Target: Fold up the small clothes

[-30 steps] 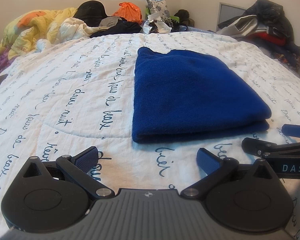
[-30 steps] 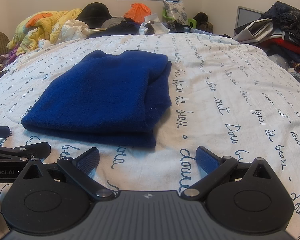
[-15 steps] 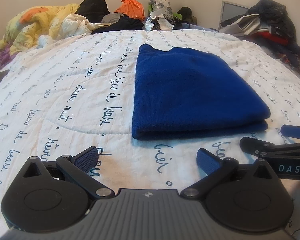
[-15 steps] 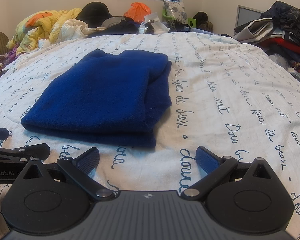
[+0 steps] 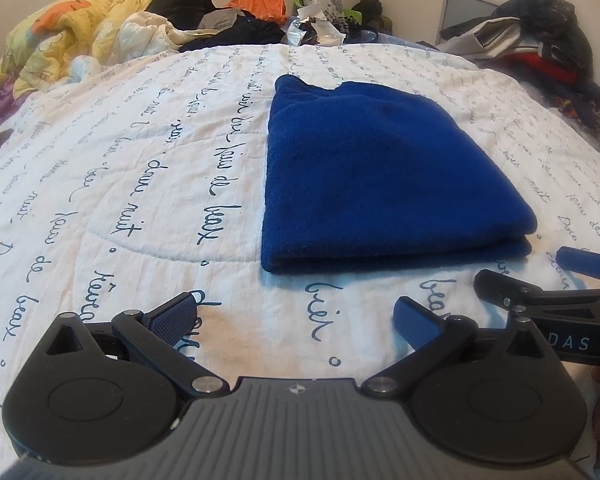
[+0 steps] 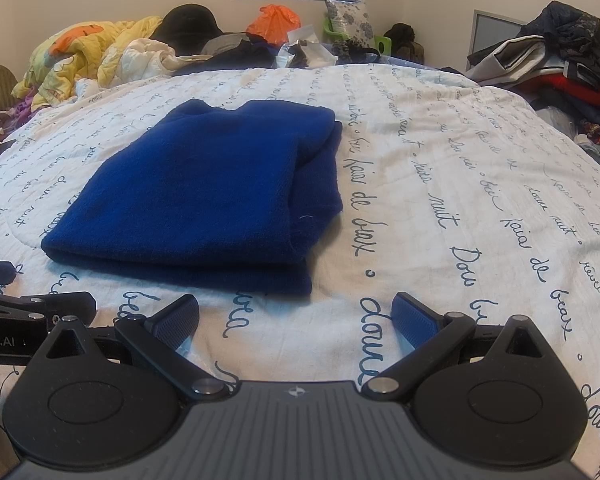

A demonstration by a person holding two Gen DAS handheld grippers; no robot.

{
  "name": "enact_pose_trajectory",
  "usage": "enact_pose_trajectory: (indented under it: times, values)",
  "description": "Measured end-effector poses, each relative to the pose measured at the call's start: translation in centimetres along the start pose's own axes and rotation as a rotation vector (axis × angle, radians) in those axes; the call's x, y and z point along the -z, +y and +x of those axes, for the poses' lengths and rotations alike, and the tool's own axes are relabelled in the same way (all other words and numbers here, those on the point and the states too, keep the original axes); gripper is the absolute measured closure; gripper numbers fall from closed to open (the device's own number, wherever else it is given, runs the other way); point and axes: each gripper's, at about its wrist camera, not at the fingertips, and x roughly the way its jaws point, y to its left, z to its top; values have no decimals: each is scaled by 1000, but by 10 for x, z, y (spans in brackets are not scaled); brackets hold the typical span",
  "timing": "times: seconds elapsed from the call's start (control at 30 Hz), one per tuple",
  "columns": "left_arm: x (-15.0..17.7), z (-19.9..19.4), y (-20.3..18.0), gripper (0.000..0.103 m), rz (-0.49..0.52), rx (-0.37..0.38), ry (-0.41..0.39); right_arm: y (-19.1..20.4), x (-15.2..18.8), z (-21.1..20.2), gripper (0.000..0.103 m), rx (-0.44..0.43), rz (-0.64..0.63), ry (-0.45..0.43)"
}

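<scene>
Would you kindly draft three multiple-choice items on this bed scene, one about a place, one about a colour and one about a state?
1. Where does the folded garment lie?
A. On the white quilt with script lettering
B. On the pile of clothes at the far right
C. Between the fingers of one gripper

2. What colour is the garment?
A. Orange
B. Deep blue
C. Yellow

3. How do the two grippers stand?
A. Both shut on the garment
B. One shut, one open
C. Both open, holding nothing

Answers:
1. A, as the garment rests flat on the quilt, apart from the heaps at the far edge.
2. B, as its whole surface is deep blue in both views.
3. C, as the left gripper and right gripper each show spread fingers with only quilt between them, short of the garment's near edge.
</scene>
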Motion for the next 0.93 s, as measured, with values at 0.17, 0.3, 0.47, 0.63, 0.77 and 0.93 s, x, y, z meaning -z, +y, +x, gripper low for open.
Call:
enact_pose_trajectory:
  times: [0.17, 0.3, 0.47, 0.63, 0.77, 0.93]
  values:
    - [1, 0, -2, 0, 9, -7, -4, 0, 0, 0, 0, 0, 0, 0]
    - [1, 0, -2, 0, 10, -7, -3, 0, 0, 0, 0, 0, 0, 0]
    - [1, 0, -1, 0, 9, -6, -2, 0, 0, 0, 0, 0, 0, 0]
    - [1, 1, 0, 0, 11, -6, -4, 0, 0, 0, 0, 0, 0, 0]
    - [4, -4, 6, 0, -28, -5, -28, -1, 0, 0, 0, -2, 0, 0]
    - [-1, -18, 23, 0, 22, -41, -98, -14, -8, -10, 0, -34, 33, -21]
